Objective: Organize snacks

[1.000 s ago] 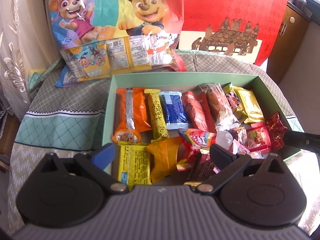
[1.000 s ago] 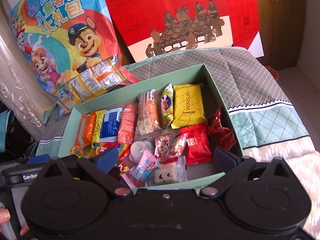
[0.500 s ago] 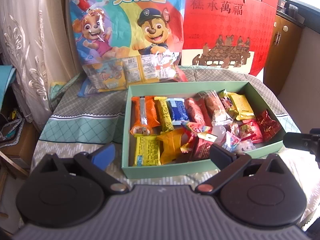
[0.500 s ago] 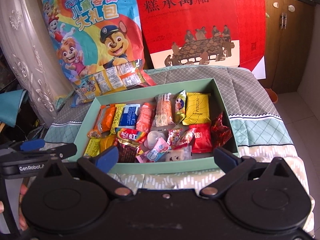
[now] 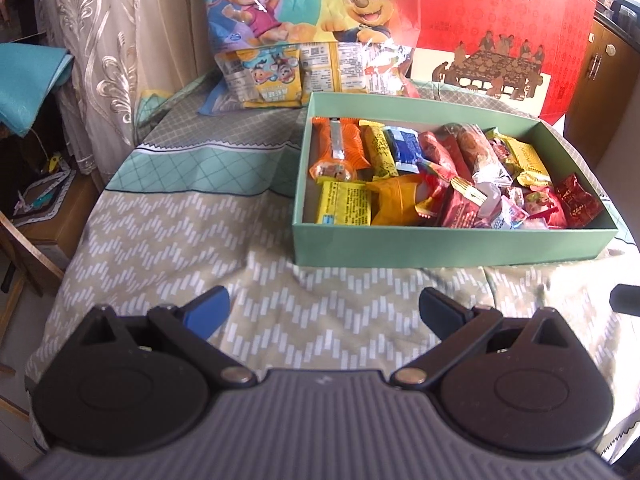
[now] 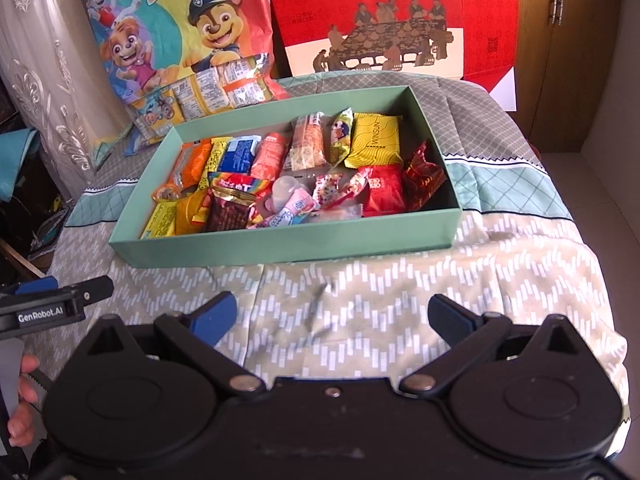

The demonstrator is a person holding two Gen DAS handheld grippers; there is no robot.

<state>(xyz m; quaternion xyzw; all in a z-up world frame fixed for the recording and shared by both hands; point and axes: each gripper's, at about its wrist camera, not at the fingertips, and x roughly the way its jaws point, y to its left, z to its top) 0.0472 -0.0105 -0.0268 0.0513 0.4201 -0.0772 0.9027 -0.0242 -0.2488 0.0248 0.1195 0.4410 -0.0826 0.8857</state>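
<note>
A pale green box (image 5: 440,246) (image 6: 280,246) sits on the patterned cloth, filled with several wrapped snacks: orange, yellow, blue and red packets. My left gripper (image 5: 324,306) hangs open over bare cloth in front of the box, nothing between its blue-tipped fingers. My right gripper (image 6: 332,314) is likewise open and empty, short of the box's near wall. The left gripper's tip (image 6: 80,294) shows at the left edge of the right wrist view, with a hand (image 6: 20,396) behind it.
A cartoon snack bag (image 5: 304,32) (image 6: 180,40) and a red gift bag (image 5: 500,28) (image 6: 392,20) stand behind the box. Curtains (image 5: 100,60) hang at left, a wooden cabinet (image 6: 568,60) at right. The cloth-covered table (image 6: 540,280) drops off at the front and sides.
Both grippers have pulled back from over the box toward the table's front edge. The box now lies farther away in both views. Both stayed open and empty.
</note>
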